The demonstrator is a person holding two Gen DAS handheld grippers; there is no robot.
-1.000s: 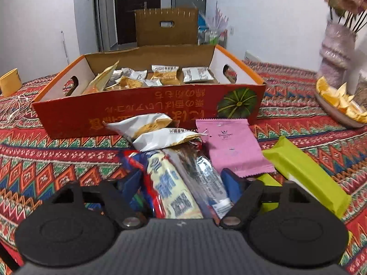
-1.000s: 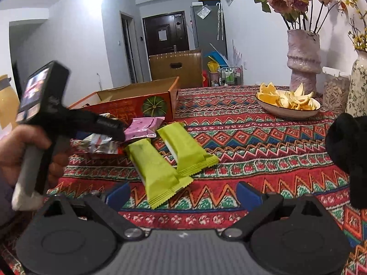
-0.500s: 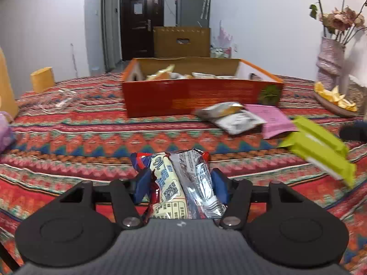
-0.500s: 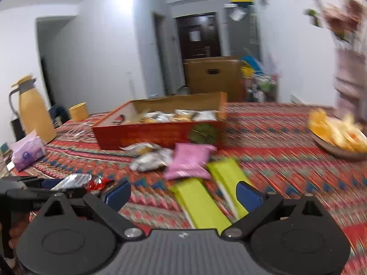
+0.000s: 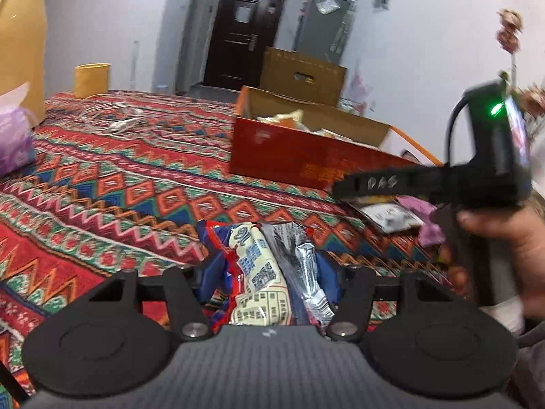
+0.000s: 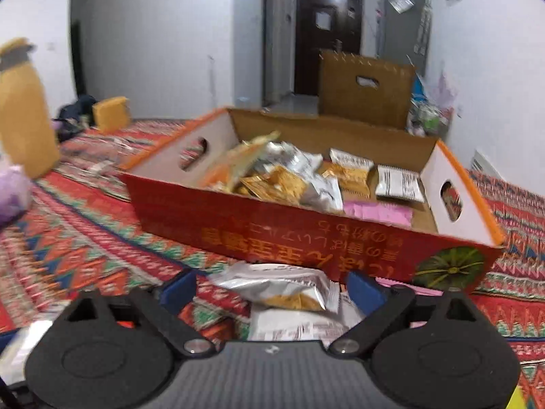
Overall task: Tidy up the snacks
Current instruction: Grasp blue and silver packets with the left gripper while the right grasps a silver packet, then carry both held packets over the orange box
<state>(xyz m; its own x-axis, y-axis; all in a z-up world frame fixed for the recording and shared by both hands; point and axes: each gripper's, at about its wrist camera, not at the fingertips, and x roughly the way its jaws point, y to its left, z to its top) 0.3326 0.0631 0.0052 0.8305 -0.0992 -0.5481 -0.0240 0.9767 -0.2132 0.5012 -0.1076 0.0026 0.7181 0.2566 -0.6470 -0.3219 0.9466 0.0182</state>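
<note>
My left gripper (image 5: 269,272) is shut on two snack packets (image 5: 262,272), a cream one with red-blue edges and a silver one, held above the patterned cloth. The red cardboard box (image 5: 299,160) with several snacks inside stands ahead to the right. In the right wrist view the box (image 6: 306,225) is close in front. My right gripper (image 6: 272,288) is open, its blue pads on either side of a silver snack packet (image 6: 282,286) lying before the box. The right gripper also shows in the left wrist view (image 5: 340,189), over a silver packet (image 5: 388,216) and a pink packet (image 5: 429,231).
A yellow thermos (image 6: 24,109), a yellow cup (image 5: 91,80), a white cable (image 5: 112,119) and a purple tissue pack (image 5: 13,136) sit at the left of the table. A brown cardboard carrier (image 6: 364,90) stands behind the box.
My left gripper has swung left and back with its two packets. My right gripper has moved forward and down to the silver packet in front of the box.
</note>
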